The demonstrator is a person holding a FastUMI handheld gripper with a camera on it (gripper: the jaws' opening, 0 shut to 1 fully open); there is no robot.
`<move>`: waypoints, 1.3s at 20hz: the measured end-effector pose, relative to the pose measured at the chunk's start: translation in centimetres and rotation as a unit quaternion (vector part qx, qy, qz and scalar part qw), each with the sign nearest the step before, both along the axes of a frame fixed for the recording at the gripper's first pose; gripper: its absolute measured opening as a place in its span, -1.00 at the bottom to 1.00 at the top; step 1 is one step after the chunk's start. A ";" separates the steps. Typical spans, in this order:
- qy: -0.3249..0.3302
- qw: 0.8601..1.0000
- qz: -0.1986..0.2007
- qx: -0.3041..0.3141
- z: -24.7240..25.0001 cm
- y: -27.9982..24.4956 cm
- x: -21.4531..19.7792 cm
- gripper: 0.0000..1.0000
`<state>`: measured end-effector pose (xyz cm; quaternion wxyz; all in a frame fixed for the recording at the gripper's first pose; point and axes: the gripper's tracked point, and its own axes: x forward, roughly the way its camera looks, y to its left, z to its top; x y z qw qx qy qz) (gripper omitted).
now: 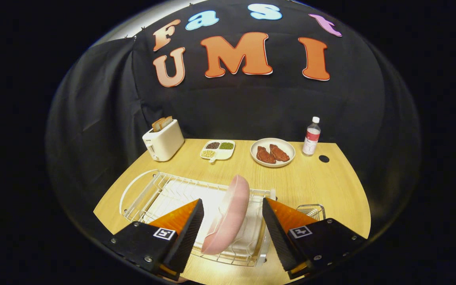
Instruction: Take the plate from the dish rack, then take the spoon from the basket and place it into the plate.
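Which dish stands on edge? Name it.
The pink plate, upright in the dish rack between the open gripper's fingers; the white plate and divided dish lie flat.

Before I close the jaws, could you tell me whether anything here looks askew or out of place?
Nothing stands out. The pink plate leans on edge in the dish rack, as expected, between the open gripper's jaws. The toaster and bottle stand upright; no spills.

Light wooden table, dish rack, toaster, divided dish, plate of meat, bottle
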<state>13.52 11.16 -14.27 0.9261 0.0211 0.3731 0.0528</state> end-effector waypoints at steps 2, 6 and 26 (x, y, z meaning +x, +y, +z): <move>0.021 1.000 -0.006 0.001 -1.3 0.1 0.3 0.71; 0.058 0.998 -0.024 0.005 -3.5 0.4 0.8 0.46; 0.159 0.984 -0.058 -0.054 -6.5 1.6 -0.3 -0.22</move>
